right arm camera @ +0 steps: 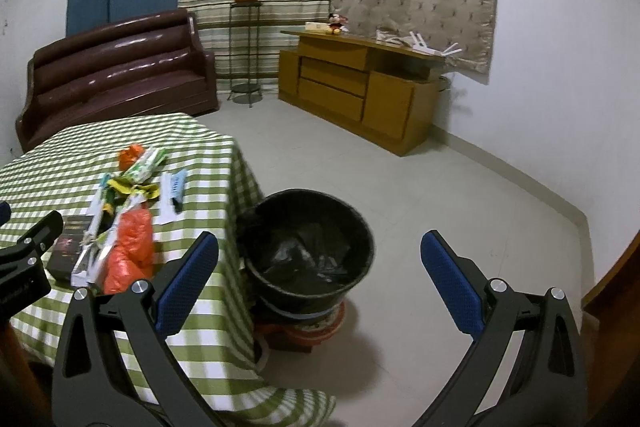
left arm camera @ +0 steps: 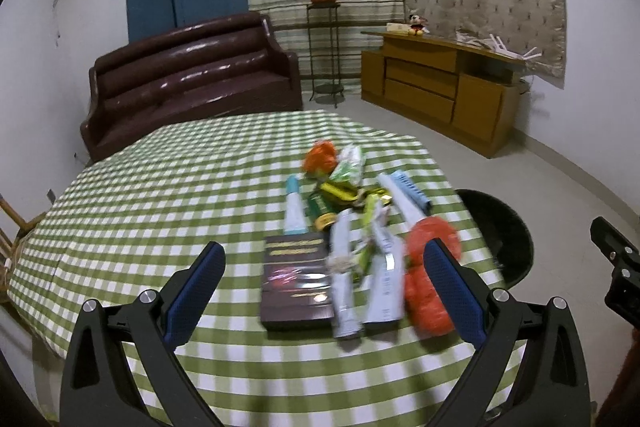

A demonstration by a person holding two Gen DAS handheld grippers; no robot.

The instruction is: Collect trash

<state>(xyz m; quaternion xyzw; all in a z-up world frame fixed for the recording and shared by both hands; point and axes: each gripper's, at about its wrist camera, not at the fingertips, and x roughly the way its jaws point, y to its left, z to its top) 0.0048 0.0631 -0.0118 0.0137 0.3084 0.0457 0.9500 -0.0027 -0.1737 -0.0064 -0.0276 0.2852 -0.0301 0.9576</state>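
Left wrist view showed the left gripper [left arm camera: 324, 285], jaws apart, aimed at trash [left arm camera: 352, 227] heaped near the desk [left arm camera: 160, 187] edge, the right gripper [right arm camera: 320, 279] likewise apart over the bin [right arm camera: 308, 247] beside it.

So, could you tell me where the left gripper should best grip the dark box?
Probably across the dark box's two long sides near its closer end, coming from above. It lies flat and lengthwise between the open left gripper fingers, a tube crowding its right edge.
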